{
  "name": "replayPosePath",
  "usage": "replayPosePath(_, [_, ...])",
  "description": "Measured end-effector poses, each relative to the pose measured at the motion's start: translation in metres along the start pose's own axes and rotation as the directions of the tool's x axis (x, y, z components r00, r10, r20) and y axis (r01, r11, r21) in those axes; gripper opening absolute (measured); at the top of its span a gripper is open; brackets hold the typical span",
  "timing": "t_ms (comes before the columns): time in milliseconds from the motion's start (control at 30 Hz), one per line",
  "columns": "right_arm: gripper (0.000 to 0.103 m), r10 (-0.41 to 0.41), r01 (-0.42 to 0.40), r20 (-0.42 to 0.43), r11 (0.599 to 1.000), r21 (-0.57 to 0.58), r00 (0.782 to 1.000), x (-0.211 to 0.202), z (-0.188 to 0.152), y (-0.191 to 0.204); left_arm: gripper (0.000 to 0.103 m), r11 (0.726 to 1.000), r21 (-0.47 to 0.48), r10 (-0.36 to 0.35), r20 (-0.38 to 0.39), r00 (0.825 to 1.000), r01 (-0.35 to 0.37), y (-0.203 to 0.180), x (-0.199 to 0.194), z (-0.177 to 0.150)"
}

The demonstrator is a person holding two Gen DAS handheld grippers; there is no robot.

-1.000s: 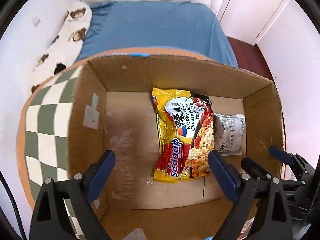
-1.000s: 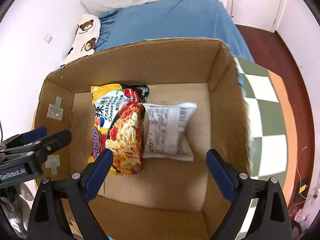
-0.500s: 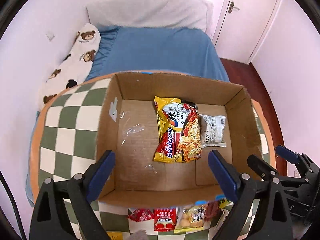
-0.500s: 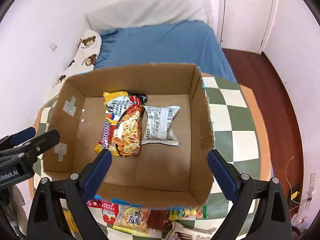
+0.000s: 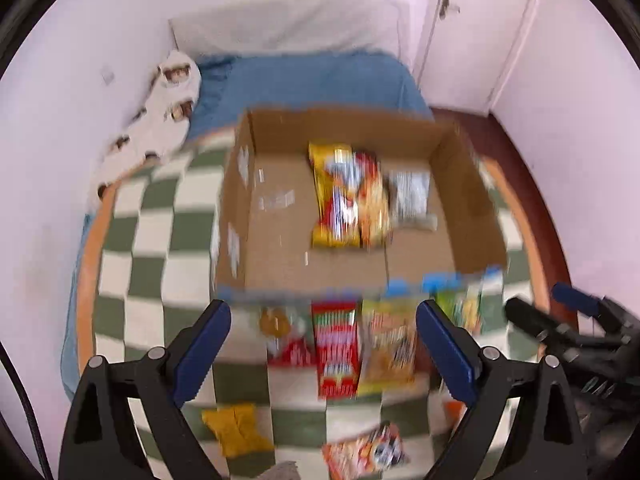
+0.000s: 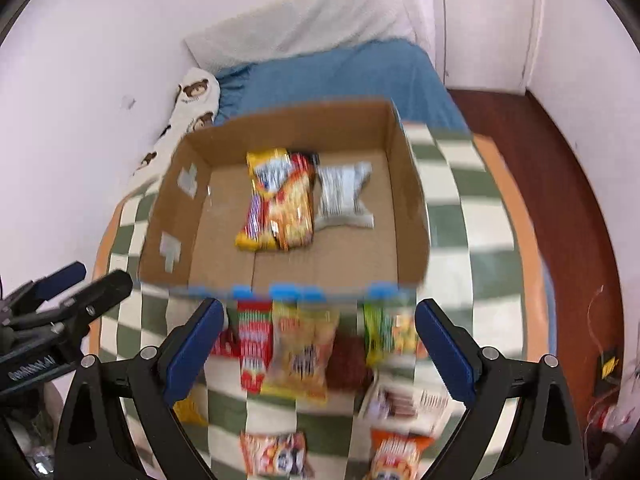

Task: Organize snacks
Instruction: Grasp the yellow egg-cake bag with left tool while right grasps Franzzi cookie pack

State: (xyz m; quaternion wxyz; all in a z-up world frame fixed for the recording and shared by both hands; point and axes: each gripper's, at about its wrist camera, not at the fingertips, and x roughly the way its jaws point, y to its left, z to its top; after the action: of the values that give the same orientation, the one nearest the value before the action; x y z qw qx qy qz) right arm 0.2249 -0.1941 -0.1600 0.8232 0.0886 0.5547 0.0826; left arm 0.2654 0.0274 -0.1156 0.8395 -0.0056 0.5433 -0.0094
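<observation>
Both views have pulled back and up from the cardboard box [image 5: 352, 216]: a second ago its inside filled each view, and now the whole box shows with the checked table [image 5: 160, 240] around it. That reads as a drop finished and a return for the next snack. The box sits toward the far side of the table, near the blue bed [image 5: 312, 84]. Inside it, a yellow noodle packet [image 6: 280, 200] lies beside a silver packet [image 6: 344, 196], and the left half of the floor is bare, so there is room to fill.

A row of snack packets [image 5: 360, 344] lies against the box's near wall, with loose ones nearer the viewer, such as a yellow pouch [image 5: 236, 432]. The near wall is the edge to clear on any carry in.

The left tongs [image 5: 324, 348] stand wide and empty above the row; the right tongs [image 6: 320, 344] look equally wide, holding nothing.
</observation>
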Motion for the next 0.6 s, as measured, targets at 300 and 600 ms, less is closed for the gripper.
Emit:
replayPosePath(300, [0.098,-0.035,0.067,-0.161,0.977,0.202,0.986,0.056,-0.064,-0.082,0.095,0.999,-0.042,-0.034,-0.268,0.963,0.023,-0.014,0.093,-0.062])
replayPosePath(600, [0.098,-0.181,0.109,-0.316,0.966,-0.232,0.931,0.115,-0.076,-0.079,0.095,0.988,0.154,0.029,-0.382,0.924,0.032,-0.089,0.178,-0.053])
